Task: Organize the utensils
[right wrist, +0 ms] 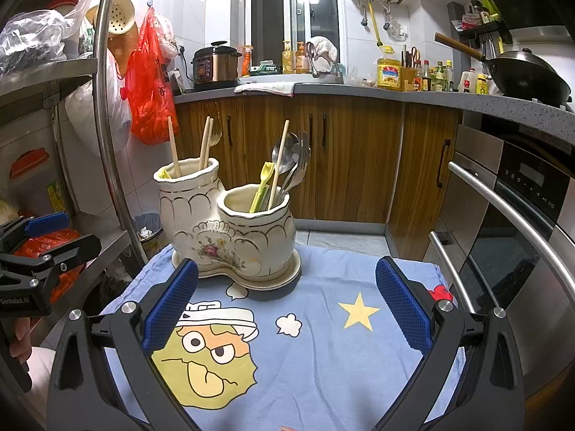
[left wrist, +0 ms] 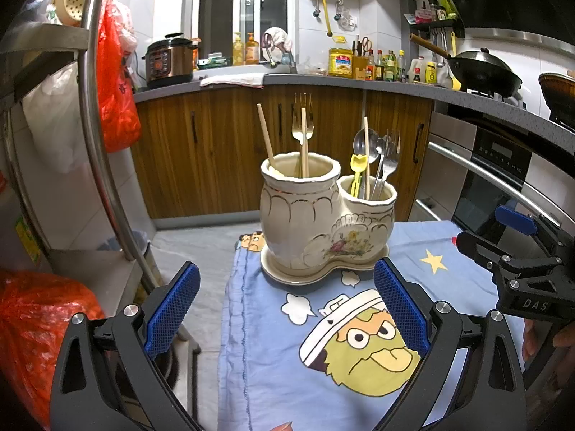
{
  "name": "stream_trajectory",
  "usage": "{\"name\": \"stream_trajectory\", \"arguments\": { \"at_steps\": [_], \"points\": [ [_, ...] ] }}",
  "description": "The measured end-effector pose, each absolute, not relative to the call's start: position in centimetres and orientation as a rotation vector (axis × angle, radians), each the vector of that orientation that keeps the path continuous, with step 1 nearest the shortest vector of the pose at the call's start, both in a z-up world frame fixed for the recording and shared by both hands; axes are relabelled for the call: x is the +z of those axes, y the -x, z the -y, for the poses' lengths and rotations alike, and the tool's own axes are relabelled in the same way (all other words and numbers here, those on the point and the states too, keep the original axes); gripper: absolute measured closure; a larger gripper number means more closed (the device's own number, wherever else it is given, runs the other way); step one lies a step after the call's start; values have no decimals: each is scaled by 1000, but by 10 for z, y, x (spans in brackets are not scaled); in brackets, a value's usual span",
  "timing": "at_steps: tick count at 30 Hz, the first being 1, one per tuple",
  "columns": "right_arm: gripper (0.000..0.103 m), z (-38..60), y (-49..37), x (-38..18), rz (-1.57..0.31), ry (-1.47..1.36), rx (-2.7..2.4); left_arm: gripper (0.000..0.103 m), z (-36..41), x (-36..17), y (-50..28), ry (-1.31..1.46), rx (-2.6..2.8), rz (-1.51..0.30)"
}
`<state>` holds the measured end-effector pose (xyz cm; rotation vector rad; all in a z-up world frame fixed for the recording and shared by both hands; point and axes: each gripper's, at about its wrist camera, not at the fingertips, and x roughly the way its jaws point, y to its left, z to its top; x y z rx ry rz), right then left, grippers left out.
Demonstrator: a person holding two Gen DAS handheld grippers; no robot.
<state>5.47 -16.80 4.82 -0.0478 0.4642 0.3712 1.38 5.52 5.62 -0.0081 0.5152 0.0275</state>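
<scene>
Both grippers hovering w/ jaws spread wide, left gripper (left wrist: 286, 309) & right gripper (right wrist: 286, 304) gripping nothing. Ceramic holder (right wrist: 230, 230) sitting on blue cloth (right wrist: 323, 352), chopsticks (left wrist: 266, 136), forks and spoons standing in both cups.

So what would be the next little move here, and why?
Probably the right tool eases forward toward the lone chopstick in the shorter pot. Both tools are open and empty, the left tool included, and that chopstick stands among spoons and forks while two others stand in the taller pot.
</scene>
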Motion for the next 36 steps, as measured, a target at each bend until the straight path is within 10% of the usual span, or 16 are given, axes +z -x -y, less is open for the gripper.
{"name": "stream_trajectory", "arguments": {
  "at_steps": [36],
  "points": [
    [5, 169, -54, 45, -470, 51, 374, 6, -68, 56, -18, -25, 45, -488]
  ]
}}
